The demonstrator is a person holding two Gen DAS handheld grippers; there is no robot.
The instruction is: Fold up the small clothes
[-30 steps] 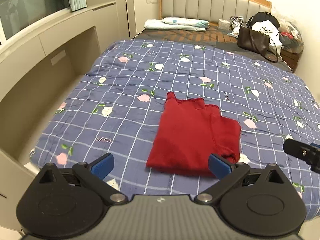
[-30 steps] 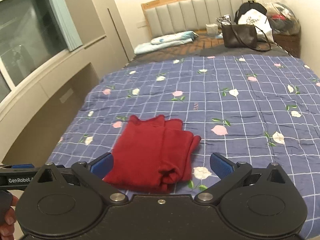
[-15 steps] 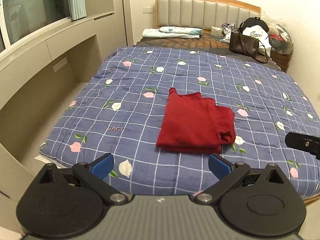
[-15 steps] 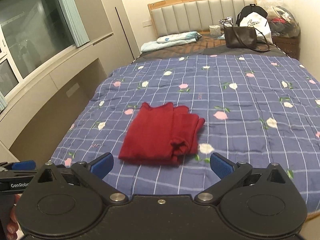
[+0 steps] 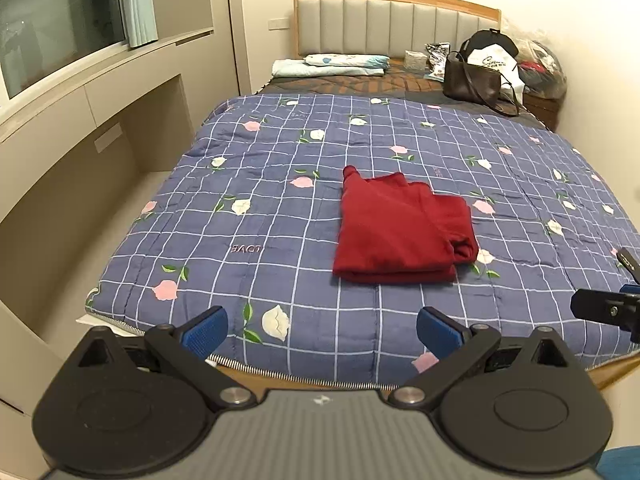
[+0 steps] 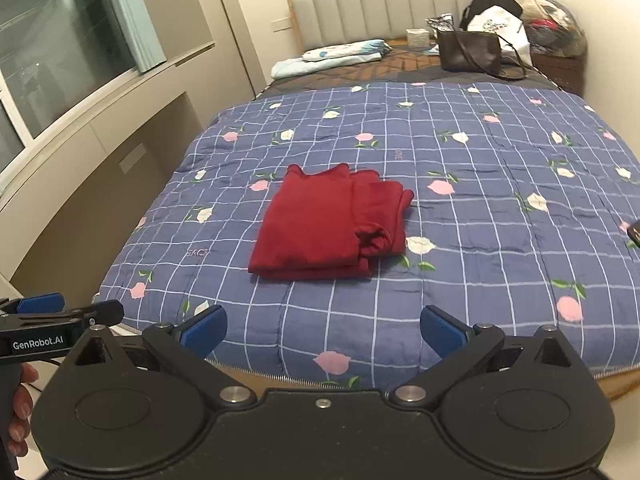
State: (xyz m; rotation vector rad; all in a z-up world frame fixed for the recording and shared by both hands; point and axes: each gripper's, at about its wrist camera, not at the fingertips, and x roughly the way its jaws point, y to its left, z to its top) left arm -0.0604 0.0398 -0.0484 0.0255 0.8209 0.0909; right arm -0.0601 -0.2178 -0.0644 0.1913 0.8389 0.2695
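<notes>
Red garment (image 5: 400, 232), folded, lies mid-quilt (image 5: 280, 240); soft, light, limp (judged), best pinched at a doubled edge. Left gripper (image 5: 322, 326) and right gripper (image 6: 324, 326) gape empty, well apart from it.

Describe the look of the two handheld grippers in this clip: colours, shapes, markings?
Both match: the left gripper and right gripper have matte black bodies with two round discs, angled black linkage arms with silver pivot pins, and blue textured fingertip pads. The left one's side reads "GenRobot.AI" in white, seen from the right wrist view. No cables or sleeves show.
</notes>
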